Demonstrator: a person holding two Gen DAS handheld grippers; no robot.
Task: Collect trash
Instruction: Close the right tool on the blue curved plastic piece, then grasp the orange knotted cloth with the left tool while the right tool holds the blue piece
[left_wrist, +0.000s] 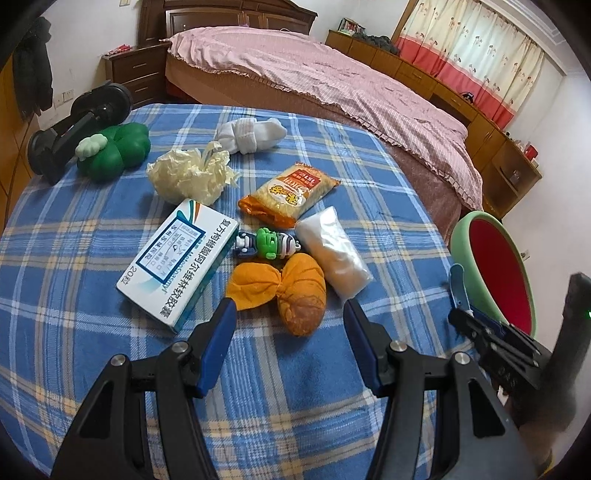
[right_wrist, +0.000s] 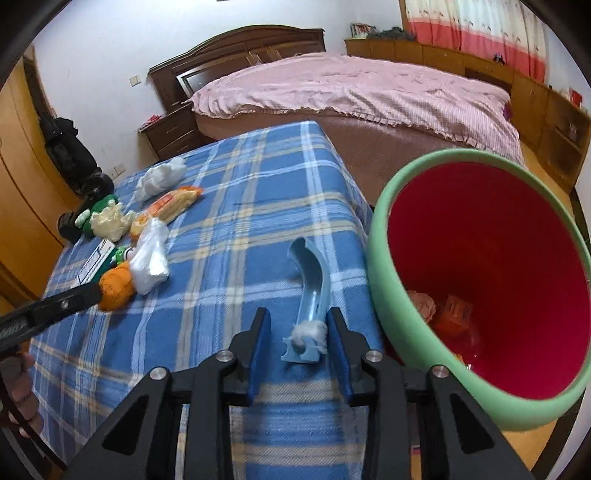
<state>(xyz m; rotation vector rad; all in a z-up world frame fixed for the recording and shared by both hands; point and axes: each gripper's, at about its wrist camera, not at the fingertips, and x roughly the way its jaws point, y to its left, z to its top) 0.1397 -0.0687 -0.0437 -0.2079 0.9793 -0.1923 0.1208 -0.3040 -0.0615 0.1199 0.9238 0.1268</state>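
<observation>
On the blue plaid cloth (left_wrist: 110, 221), an orange cloth bundle (left_wrist: 280, 291) lies just ahead of my left gripper (left_wrist: 290, 314). That gripper is open, its blue pads on either side of the bundle's near end without pressing it. In the right wrist view, a curved light-blue plastic piece (right_wrist: 308, 288) with a white fluff wad (right_wrist: 310, 332) lies between the fingers of my right gripper (right_wrist: 299, 325). The right pad is at its edge and the left pad stands clear of it, so this gripper is open. The green bin with a red inside (right_wrist: 376, 258) stands right beside it, with wrappers at its bottom.
Near the bundle lie a medicine box (left_wrist: 177, 258), a toy figure (left_wrist: 269, 243), a clear bag (left_wrist: 332, 254), a snack packet (left_wrist: 288, 192), crumpled cream plastic (left_wrist: 188, 173), white socks (left_wrist: 251, 133) and a green clover toy (left_wrist: 114, 151). A pink bed (left_wrist: 332, 81) is behind.
</observation>
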